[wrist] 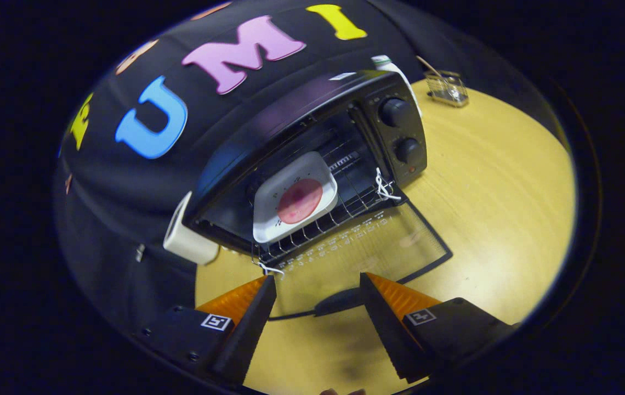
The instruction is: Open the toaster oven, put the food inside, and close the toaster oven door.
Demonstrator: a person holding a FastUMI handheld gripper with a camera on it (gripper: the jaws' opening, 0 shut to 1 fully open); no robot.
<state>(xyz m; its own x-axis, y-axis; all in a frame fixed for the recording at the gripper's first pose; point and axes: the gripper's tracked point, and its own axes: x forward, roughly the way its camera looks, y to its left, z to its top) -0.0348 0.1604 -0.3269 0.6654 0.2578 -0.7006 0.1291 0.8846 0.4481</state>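
Food step done: white tray [295,198] with pink food [299,201] on rack inside toaster oven [312,159]. Door [367,247] down flat. Gripper [318,288] wide open, empty, over door handle [340,300]. Next: grasping handle, lifting door shut.

The one camera is riding on the tongs [318,285] and looking forward along the two fingers [252,318], which are standing apart at the near end of the view. It is sitting above the worktop [499,208] and tilting down onto it, rolled to one side so that the scene is leaning. It is facing the open front of the toaster oven [312,148], close enough that the lowered door [367,247] is lying just ahead of the fingertips, with the door's handle [340,300] between them. Beyond the oven it is taking in the booth's cloth wall [126,219] and the worktop's far corner, where a small wire basket [447,88] is standing
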